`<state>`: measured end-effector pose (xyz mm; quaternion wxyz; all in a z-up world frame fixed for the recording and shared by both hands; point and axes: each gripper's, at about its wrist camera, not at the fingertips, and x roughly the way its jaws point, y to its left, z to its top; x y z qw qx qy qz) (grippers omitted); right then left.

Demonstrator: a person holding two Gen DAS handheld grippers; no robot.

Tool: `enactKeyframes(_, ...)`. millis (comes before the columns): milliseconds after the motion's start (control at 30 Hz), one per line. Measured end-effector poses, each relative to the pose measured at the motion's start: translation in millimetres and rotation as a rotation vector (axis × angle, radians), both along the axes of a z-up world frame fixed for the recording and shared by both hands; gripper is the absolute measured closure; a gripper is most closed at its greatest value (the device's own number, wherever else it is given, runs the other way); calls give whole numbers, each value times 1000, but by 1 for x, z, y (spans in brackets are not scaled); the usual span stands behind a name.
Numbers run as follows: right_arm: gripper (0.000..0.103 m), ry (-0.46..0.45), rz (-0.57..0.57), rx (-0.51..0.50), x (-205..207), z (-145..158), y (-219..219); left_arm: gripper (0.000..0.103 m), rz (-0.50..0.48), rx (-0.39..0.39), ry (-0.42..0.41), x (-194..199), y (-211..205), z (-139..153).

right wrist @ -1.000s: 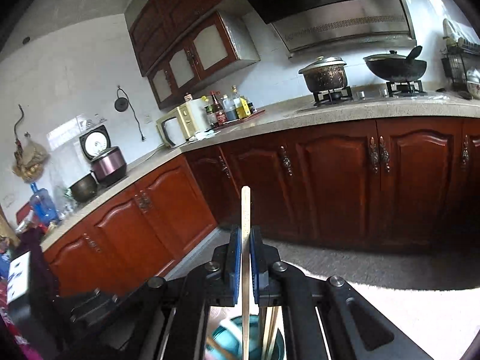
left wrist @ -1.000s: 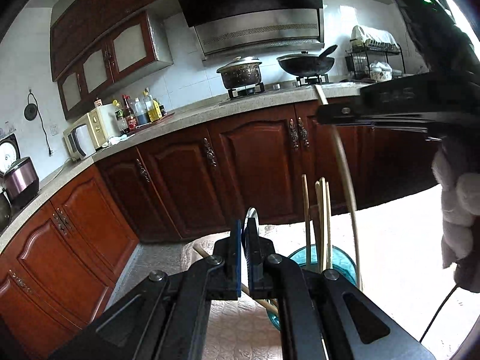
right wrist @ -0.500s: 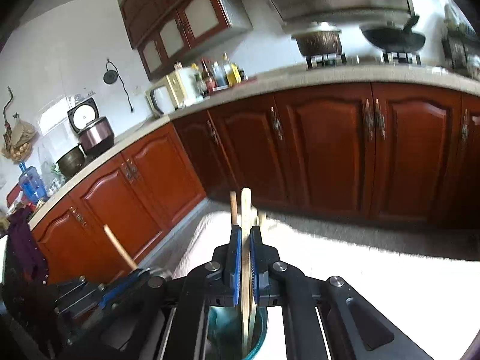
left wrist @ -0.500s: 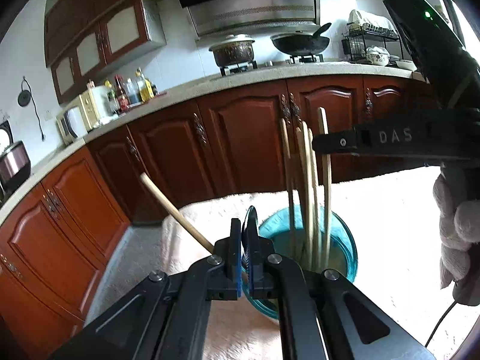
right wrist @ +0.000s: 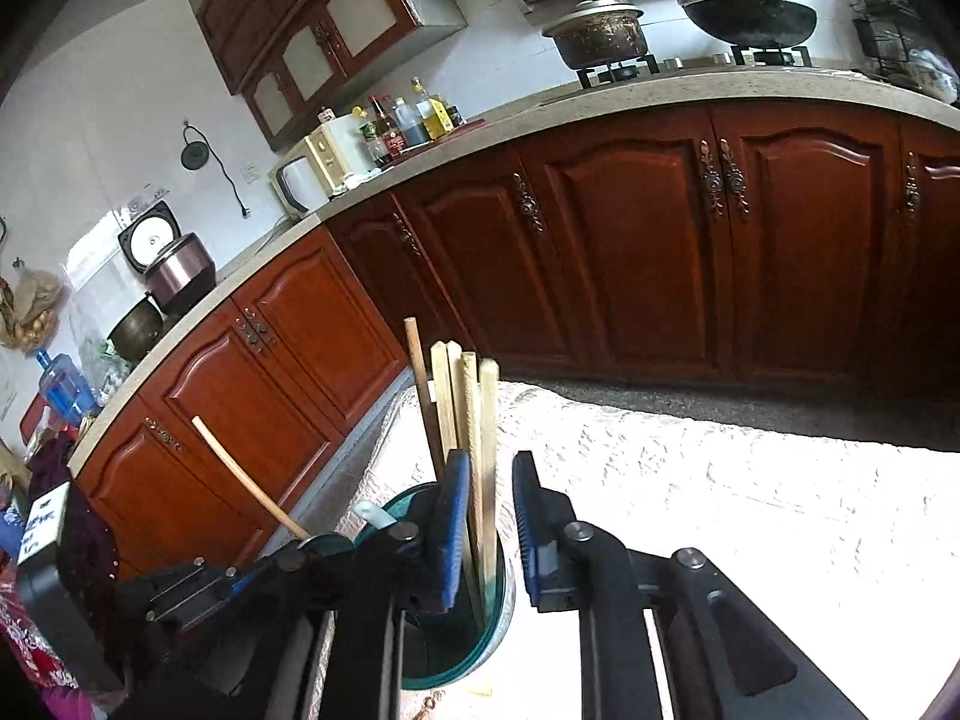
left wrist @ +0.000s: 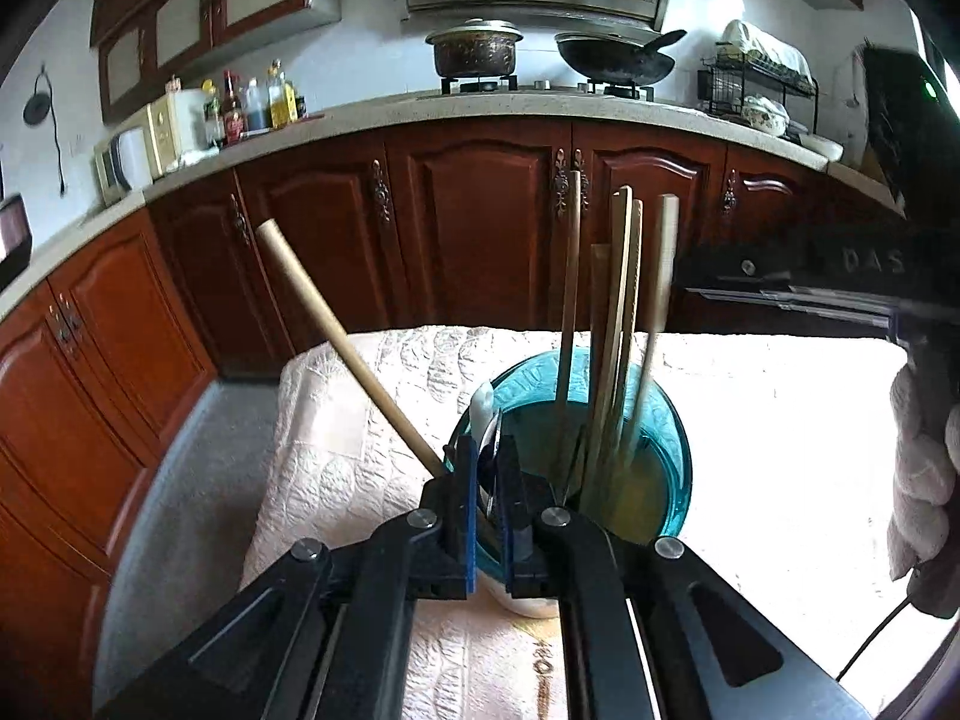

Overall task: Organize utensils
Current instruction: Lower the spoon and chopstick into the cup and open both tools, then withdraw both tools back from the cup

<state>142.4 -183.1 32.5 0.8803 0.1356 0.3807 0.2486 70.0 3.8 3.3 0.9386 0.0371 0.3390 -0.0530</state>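
Wooden chopsticks [right wrist: 480, 420] released, right gripper [right wrist: 489, 531] parted

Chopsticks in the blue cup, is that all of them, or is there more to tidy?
Mostly done, it seems: several chopsticks stand in the teal cup, and a long wooden handle leans out of it. The right gripper is open and holds nothing. The left gripper pinches the cup's rim, steadying it. No loose utensils show on the tablecloth, so little looks left.

The letters "DAS" are read in pale type on the dark body of the right tongs [left wrist: 870, 261], seen from the left wrist view. Printed marks on the tablecloth [left wrist: 543, 669] are too blurred to be read.
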Motion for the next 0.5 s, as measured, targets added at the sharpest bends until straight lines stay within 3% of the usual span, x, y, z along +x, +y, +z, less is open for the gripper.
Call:
enactKeyframes(100, 79, 9, -9, -9, -5, -1, -4, 92, 5, -35, 21, -1, 4, 2)
enactKeyframes(167, 78, 19, -14, -3, -10, -2, -7, 80, 3, -57, 23, -4, 8, 5)
enactKeyframes(233, 78, 22, -18, -3, -16, -3, -10, 55, -5, -87, 22, -9, 11, 10)
enactKeyframes(500, 77, 15, -9, -94, -51, -4, -3, 47, -1, -154, 20, -30, 20, 28)
